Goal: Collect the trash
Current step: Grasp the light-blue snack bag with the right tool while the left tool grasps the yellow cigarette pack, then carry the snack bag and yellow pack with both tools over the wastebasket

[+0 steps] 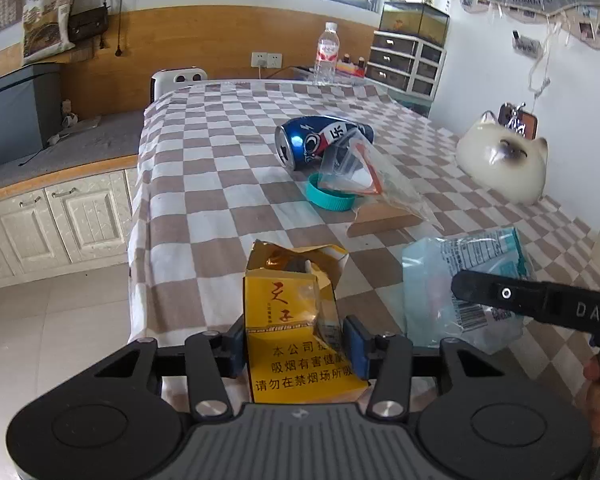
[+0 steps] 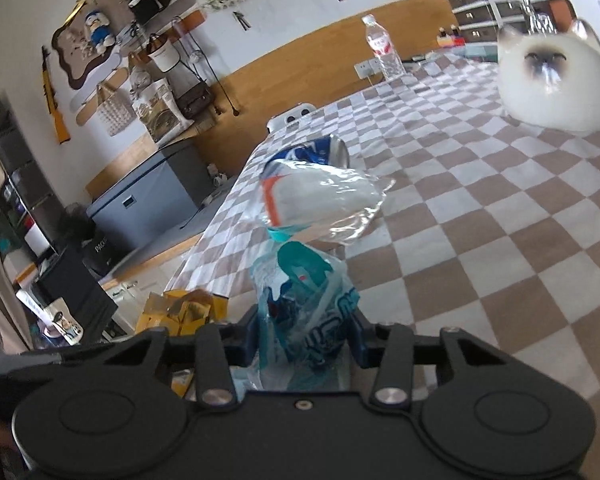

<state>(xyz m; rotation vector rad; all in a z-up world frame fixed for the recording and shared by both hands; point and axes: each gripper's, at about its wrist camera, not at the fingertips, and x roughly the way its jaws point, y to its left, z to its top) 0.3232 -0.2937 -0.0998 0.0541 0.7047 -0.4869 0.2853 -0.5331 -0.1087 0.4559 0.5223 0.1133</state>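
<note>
Trash on the checkered surface: the left tongs pinch a torn yellow cigarette pack printed with Chinese health warnings, angled downward at the near edge. To its right, the right tongs pinch a blue-and-white wrapper. Farther off lie a crushed blue can, teal lid and clear bag.

Two matte black devices: the left hand-held gripper has blue finger pads, black scissor linkages with silver pivot screws, round side housings and a ribbed grey centre plate. The right hand-held gripper matches, its arm lettered "DAS" in the left wrist view, with one small ringed screw.
</note>
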